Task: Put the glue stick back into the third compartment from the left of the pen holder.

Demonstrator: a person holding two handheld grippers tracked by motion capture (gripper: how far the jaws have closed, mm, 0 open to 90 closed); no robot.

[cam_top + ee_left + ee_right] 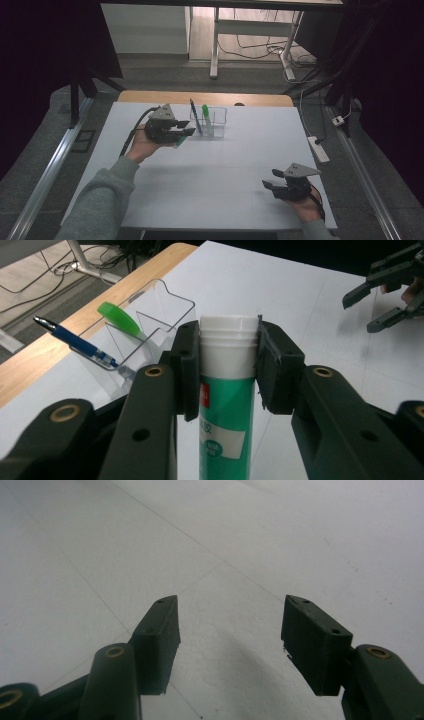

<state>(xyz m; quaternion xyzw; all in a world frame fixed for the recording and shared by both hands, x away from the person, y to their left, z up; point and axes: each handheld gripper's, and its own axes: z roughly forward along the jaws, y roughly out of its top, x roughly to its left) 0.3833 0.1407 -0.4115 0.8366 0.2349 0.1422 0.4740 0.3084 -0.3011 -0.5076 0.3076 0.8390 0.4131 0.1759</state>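
Your left tool is clamped just below the white cap of the green glue stick, held above the desk at nine o'clock of the clear holder. It's light, stiff and slick-sided, so keep that near-cap hold. Your right tool stands apart, empty.

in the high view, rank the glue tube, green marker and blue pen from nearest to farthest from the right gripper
1. green marker, in the clear holder's near side
2. glue tube, clamped in the left gripper; close to call against the marker
3. blue pen, holder's left end

Right gripper sits front right.
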